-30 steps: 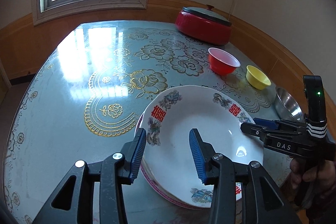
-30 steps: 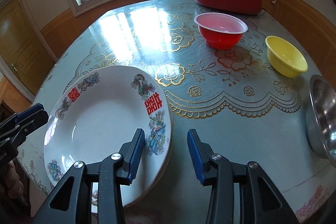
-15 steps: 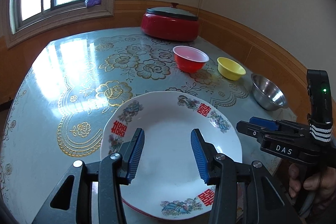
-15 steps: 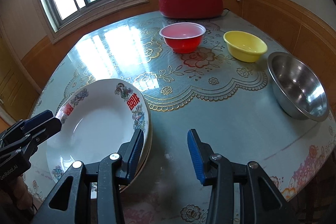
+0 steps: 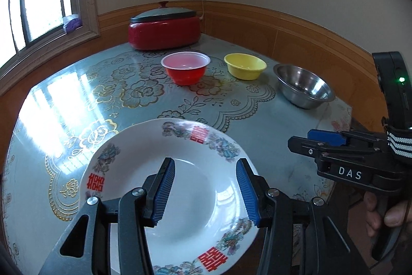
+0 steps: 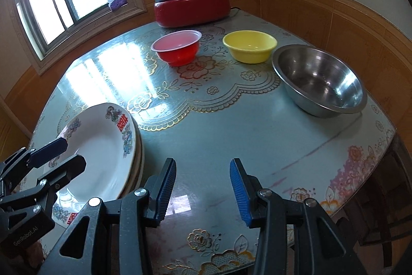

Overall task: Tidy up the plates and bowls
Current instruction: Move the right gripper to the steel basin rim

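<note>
Both views have swung round toward the far right corner of the bench since a second ago, so the steel bowl [image 6: 319, 79] now shows whole in each, and the left tool [image 5: 204, 188] hangs farther over the middle of the plate than it did. That tool has its two blue pads apart, with nothing between them, above the white stack of plates [image 5: 180, 187] at the near left edge of the bench [image 6: 231, 135]. From the right wrist view the top plate [image 6: 103, 151] lies on at least one more plate beneath it. The right tool [image 6: 203, 190] is also spread wide and empty, over bare bench just right of the stack, near the front edge. Along the far side stand three bowls in a row, each apart from the next: a red bowl [image 6: 177, 48], a yellow bowl [image 6: 249, 45] and the steel bowl nearest the right edge. Behind them, at the far edge, sits a red lidded cooker [image 6: 191, 5].
</note>
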